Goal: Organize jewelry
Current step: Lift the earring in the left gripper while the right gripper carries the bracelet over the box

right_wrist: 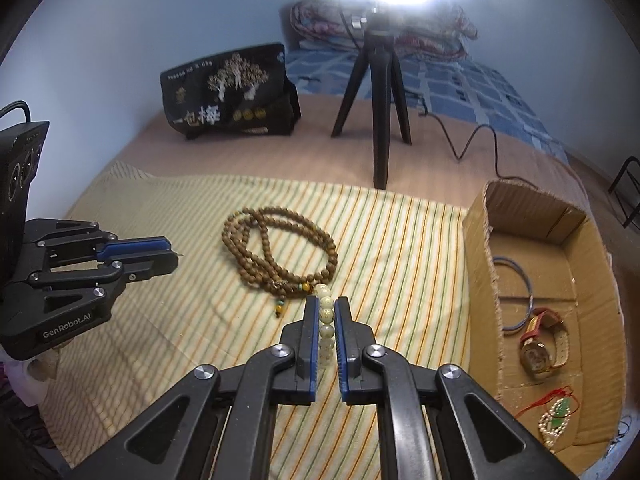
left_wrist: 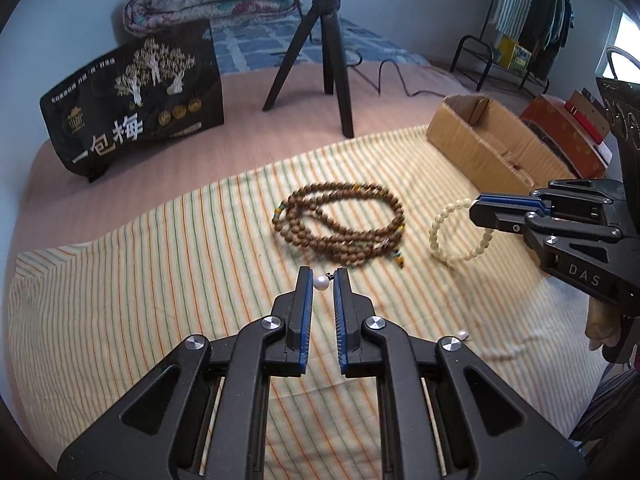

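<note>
My left gripper [left_wrist: 323, 280] is shut on a small white pearl earring [left_wrist: 321, 282], held above the striped cloth [left_wrist: 160, 260]. My right gripper [right_wrist: 325, 308] is shut on a cream bead bracelet [right_wrist: 326, 320]; in the left wrist view the bracelet [left_wrist: 448, 236] hangs from the right gripper [left_wrist: 480, 210] above the cloth. A long brown wooden bead necklace [left_wrist: 340, 224] lies coiled mid-cloth between the two grippers; it also shows in the right wrist view [right_wrist: 276, 252]. A second pearl [left_wrist: 463, 335] lies on the cloth. The cardboard box [right_wrist: 480, 240] at the right holds a blue bangle [right_wrist: 516, 296], a watch [right_wrist: 540, 344] and a pearl piece with green stones [right_wrist: 556, 420].
A black tripod [left_wrist: 324, 52] stands behind the cloth with a cable [right_wrist: 472, 144] trailing right. A black printed bag [left_wrist: 136, 96] leans at the back left. A red box [left_wrist: 568, 136] sits behind the cardboard box [left_wrist: 480, 140]. A folded quilt [left_wrist: 208, 0] lies far back.
</note>
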The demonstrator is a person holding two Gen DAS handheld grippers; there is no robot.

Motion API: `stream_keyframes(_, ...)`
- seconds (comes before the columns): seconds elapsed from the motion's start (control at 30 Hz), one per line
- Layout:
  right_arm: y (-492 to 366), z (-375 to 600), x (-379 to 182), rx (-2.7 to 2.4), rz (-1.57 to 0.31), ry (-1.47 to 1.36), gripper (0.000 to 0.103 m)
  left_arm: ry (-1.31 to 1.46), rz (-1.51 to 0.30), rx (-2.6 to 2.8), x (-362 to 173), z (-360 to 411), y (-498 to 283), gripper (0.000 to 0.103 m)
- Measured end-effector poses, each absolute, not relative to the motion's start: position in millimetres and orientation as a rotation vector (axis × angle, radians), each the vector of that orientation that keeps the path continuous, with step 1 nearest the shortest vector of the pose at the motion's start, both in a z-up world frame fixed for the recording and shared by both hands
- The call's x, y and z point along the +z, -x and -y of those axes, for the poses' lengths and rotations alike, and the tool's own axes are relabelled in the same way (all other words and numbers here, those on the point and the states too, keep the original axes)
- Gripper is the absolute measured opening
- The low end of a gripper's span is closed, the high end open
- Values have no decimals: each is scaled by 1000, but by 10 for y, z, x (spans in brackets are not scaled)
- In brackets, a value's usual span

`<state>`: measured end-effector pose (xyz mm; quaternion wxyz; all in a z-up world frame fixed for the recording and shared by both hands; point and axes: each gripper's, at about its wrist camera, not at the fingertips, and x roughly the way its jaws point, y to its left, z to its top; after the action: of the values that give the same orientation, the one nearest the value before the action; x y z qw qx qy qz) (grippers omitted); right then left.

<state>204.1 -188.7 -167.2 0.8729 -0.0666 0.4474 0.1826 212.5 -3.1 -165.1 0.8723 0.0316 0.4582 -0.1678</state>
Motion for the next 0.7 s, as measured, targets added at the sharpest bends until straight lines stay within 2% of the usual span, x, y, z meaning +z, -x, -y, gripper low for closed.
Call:
stream_keyframes(0.37, -1999, 2100, -1282, 351, -836, 104, 5, -42, -861, -413, -1271, 307, -2011, 8)
stream_keyframes(0.7, -2045, 2677, -946, 248, -757, 37, 5, -36, -790, -474, -1028, 669, -1927, 8)
